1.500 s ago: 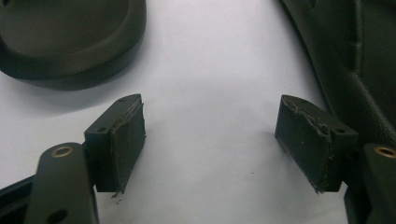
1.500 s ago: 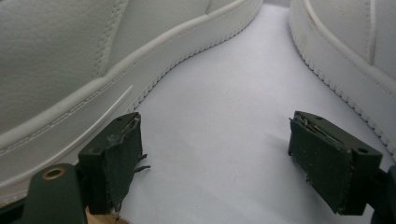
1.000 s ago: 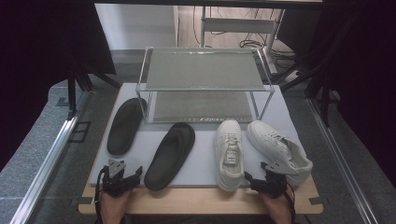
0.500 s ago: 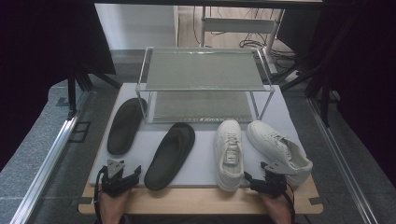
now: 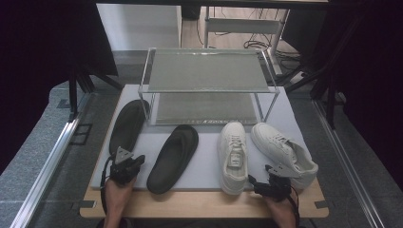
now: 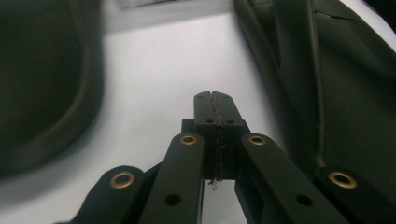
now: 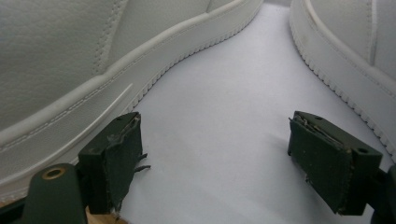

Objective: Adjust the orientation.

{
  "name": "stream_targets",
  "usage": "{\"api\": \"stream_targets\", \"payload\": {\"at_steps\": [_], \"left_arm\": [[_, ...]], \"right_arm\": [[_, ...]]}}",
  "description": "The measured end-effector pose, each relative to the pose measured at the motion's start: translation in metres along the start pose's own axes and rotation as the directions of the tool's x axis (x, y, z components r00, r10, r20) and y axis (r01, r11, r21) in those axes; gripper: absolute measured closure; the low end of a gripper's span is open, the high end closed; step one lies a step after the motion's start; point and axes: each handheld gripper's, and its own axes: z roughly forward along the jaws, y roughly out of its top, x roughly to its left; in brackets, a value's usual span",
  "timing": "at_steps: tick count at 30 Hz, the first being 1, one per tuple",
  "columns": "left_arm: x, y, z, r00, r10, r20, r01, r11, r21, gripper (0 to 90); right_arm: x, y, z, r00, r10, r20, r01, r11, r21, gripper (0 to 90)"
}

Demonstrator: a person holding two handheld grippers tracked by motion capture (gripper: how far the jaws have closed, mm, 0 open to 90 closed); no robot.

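Claw (image 6: 215, 100) pads together, up close.

A wooden desk (image 5: 199, 205) stands on a grey carpet floor (image 5: 43, 161), and a white mat (image 5: 204, 156) covers most of its top. Dark black curtains (image 5: 43, 52) hang at both sides. At the back there is a pale wooden floor (image 5: 192, 33) with black cables (image 5: 259, 45) lying near some metal legs.

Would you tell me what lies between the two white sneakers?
Only bare grey mat, seen in the right gripper view between the left sneaker and the right sneaker.
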Motion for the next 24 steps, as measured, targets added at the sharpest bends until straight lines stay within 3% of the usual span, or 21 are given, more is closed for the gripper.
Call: {"api": "stream_targets", "payload": {"at_steps": [10, 13, 15, 24], "left_arm": [[-0.002, 0.029, 0.041, 0.9983, 0.037, 0.046, -0.04, 0.9968, 0.069, 90.0], [0.0, 0.034, 0.052, 0.9967, 0.01, 0.08, -0.018, 0.9956, 0.092, 90.0], [0.001, 0.039, 0.059, 0.9922, -0.005, 0.125, -0.006, 0.9957, 0.092, 90.0], [-0.002, 0.045, 0.068, 0.9809, -0.031, 0.192, 0.011, 0.9946, 0.103, 90.0]], "right_arm": [[0.0, 0.0, 0.0, 1.0, 0.0, 0.0, 0.0, 1.0, 0.0, 17.5], [0.0, 0.0, 0.0, 1.0, 0.0, 0.0, 0.0, 1.0, 0.0, 17.5], [0.0, 0.0, 0.0, 1.0, 0.0, 0.0, 0.0, 1.0, 0.0, 17.5], [0.0, 0.0, 0.0, 1.0, -0.001, 0.0, 0.001, 1.0, 0.0, 17.5]]}}
